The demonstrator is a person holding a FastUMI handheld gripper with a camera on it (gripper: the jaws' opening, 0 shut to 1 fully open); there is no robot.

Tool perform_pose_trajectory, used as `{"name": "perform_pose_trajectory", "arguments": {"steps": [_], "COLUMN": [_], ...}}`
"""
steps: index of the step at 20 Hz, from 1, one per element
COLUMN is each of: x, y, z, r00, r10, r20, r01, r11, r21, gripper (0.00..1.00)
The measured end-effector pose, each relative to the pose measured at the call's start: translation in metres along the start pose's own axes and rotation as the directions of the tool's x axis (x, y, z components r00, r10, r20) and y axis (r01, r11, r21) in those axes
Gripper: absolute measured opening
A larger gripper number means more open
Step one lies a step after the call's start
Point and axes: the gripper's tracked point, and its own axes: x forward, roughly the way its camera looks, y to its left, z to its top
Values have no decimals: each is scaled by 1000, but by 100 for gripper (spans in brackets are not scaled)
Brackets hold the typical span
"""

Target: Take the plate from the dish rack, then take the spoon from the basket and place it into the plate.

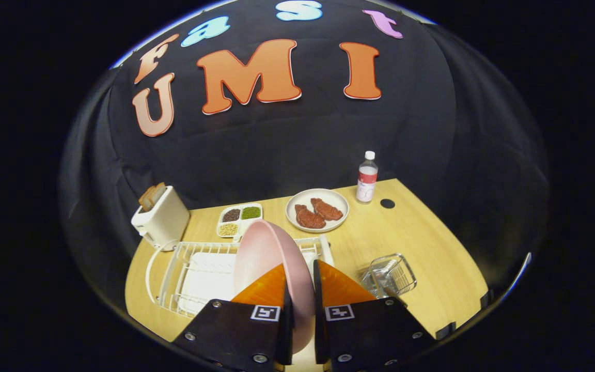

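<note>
The fingers [301,289] pinch the round pink plate [269,258] on edge — upright above the white wire dish rack [173,268] — bare wooden table [421,243] lies to their right.

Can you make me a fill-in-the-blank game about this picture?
1. The gripper is shut on the pink ____, held on edge above the rack.
2. The toaster has ____ sticking out of its top.
3. The bottle stands beside a white dish holding two pieces of ____.
4. The wire basket sits to the ____ of the rack.

Missing words: plate; toast; meat; right
</note>
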Motion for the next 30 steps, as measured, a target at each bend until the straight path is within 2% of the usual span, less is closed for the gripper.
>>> {"name": "perform_pose_trajectory", "arguments": {"steps": [6,13,19,22,26,30], "x": [-48,-72,-69,-66,-59,-53], "y": [8,9,10,14,22,25], "z": [-63,-144,-212,-237,-256,-267], "r00": [995,981,957,944,933,928], "r10": [79,135,179,217,258,272], "r20": [-62,-140,-227,-250,-250,-256], "r01": [-72,-99,-93,-97,-112,-110], "r11": [992,967,934,904,870,853], "r21": [103,235,344,416,481,509], "gripper": [17,17,17,17,17,17]}}
